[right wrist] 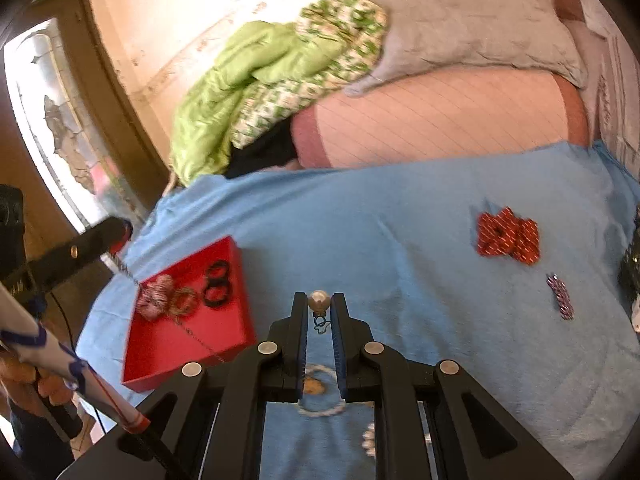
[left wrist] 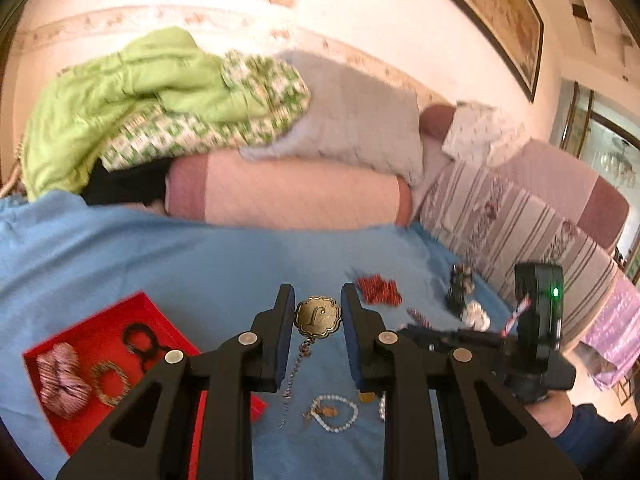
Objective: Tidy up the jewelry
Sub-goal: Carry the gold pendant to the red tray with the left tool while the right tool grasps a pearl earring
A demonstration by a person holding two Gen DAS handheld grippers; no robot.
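My left gripper (left wrist: pixel 317 300) is shut on a brass scalloped medallion (left wrist: pixel 318 318), and its chain (left wrist: pixel 297 364) hangs down over the blue cloth. My right gripper (right wrist: pixel 319 300) is shut on a small silvery ball earring (right wrist: pixel 319 301) with a blue hook under it. The red tray (left wrist: pixel 104 326) lies to the lower left and holds a pink striped scrunchie (left wrist: pixel 60 380), a gold ring (left wrist: pixel 110 384) and black rings (left wrist: pixel 140 340). In the right wrist view the left gripper (right wrist: pixel 106 234) hangs above the tray (right wrist: pixel 188 344), with the chain (right wrist: pixel 124 270) trailing over it.
On the blue cloth (right wrist: pixel 380 208) lie a pearl bracelet (left wrist: pixel 334 412), a red beaded piece (right wrist: pixel 508 236) and a short purple chain (right wrist: pixel 560 296). Pillows, a pink bolster (left wrist: pixel 296 196) and green bedding (left wrist: pixel 132 92) are piled behind. A hand grips the handle at lower left (right wrist: pixel 44 388).
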